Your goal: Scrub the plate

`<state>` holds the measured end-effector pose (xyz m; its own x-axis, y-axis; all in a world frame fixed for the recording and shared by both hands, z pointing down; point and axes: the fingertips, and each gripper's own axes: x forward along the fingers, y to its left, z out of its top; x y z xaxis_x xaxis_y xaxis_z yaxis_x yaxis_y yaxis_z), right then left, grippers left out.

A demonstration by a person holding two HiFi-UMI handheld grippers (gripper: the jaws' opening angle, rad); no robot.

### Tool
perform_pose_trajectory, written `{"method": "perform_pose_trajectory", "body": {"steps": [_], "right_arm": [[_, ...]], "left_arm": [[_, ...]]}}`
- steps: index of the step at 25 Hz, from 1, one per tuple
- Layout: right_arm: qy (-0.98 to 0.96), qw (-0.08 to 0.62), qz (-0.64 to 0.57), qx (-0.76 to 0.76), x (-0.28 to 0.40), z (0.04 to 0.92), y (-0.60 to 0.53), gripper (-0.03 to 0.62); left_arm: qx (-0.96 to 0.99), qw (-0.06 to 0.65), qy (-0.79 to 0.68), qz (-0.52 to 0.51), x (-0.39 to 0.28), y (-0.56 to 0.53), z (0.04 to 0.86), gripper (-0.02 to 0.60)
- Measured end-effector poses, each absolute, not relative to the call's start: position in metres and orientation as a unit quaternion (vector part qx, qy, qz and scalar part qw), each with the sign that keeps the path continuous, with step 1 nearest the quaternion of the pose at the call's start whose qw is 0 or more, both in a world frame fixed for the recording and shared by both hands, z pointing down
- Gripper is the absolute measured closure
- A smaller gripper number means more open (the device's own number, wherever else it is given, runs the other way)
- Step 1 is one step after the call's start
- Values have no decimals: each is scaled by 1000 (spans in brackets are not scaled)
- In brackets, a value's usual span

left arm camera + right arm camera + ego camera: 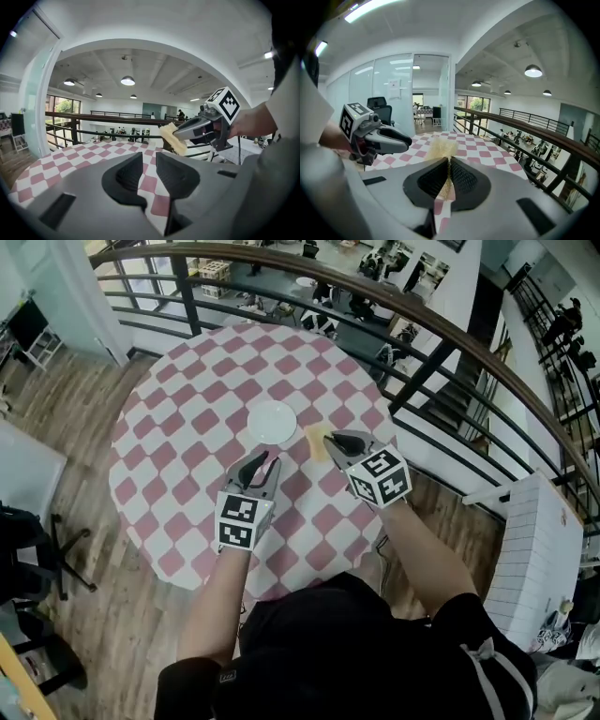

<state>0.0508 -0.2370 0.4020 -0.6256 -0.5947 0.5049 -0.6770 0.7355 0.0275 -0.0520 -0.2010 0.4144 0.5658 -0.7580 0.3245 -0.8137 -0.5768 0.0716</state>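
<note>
Nearest the person, above the round table (169, 432) with its pink-and-white checked cloth, the left gripper (259, 463) hovers with its dark ribbed jaws a narrow gap apart and nothing between them. Just to its right, the right gripper (334, 440) has its jaws pressed together on a thin, coarse yellow sponge (316, 442) that sticks out past the tips. Beyond both, the smooth white round plate (272, 421) lies flat on the cloth near the sponge. Farther off curves a dark railing (225, 250).

Pink-and-white checks over the bench (178, 418). Plain white plate (272, 421), pale yellow sponge (316, 442) at its 4 o'clock. Grey left tongs (261, 463) and right tongs (331, 440), both with black-and-white square markers (237, 519). Brown wood floor (56, 399).
</note>
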Motion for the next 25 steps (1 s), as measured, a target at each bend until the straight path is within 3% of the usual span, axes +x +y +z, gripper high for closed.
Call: {"method": "perform_pose_trajectory", "body": {"steps": [6, 25], "right_arm": [[-921, 165, 116, 335, 75, 362, -193, 565], [-959, 10, 97, 267, 138, 256, -103, 565]], "left_arm": [[885, 97, -442, 110, -32, -169, 373, 491], [901, 67, -423, 63, 26, -78, 282, 492]]}}
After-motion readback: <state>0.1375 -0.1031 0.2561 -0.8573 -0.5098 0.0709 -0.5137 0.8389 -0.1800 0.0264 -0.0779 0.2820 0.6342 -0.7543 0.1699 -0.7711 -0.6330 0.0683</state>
